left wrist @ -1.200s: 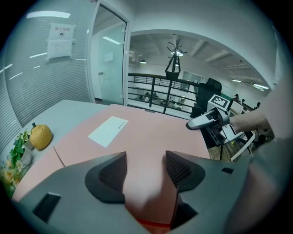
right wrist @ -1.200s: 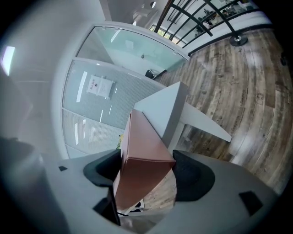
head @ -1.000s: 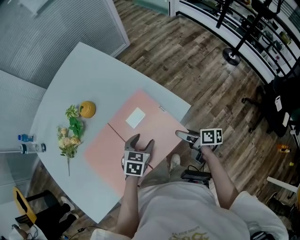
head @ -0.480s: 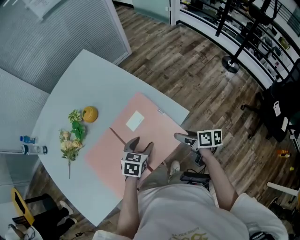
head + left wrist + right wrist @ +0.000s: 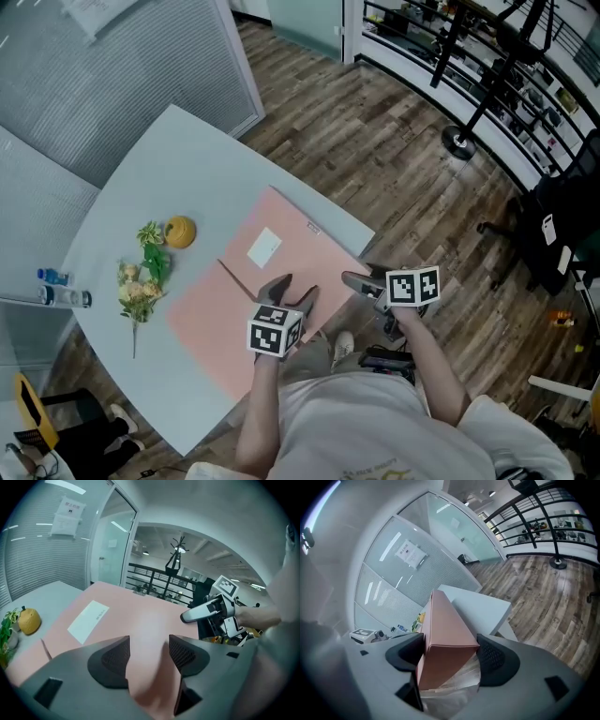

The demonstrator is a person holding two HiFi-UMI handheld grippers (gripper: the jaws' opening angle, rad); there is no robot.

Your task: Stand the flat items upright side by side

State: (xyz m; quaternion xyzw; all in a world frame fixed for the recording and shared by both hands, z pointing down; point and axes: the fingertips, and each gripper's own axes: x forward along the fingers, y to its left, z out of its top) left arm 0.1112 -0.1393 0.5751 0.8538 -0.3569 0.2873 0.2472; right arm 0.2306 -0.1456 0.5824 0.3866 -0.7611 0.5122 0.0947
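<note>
A wide flat pink box [image 5: 300, 234] with a white label [image 5: 264, 247] lies on the white table [image 5: 178, 159]. A dark seam parts it from a second flat pink piece [image 5: 202, 314] on its left. My right gripper [image 5: 356, 281] is shut on the box's near right corner; in the right gripper view the pink corner [image 5: 445, 620] and some clear wrapping fill the gap between the pads. My left gripper [image 5: 294, 286] hovers open over the near edge of the box. Its pads stand wide apart, with only the pink top [image 5: 140, 616] between them. The right gripper [image 5: 201, 612] also shows there.
An orange [image 5: 179, 232] and a bunch of flowers [image 5: 141, 277] lie at the table's left, with a small bottle [image 5: 61, 295] near its left edge. The table's near edge runs just under both grippers. Beyond it is wooden floor, with a stand's round base [image 5: 457, 141] far right.
Both grippers have risen a little. The right one has rolled with the box corner in its jaws, and the left has drifted slightly right over the box.
</note>
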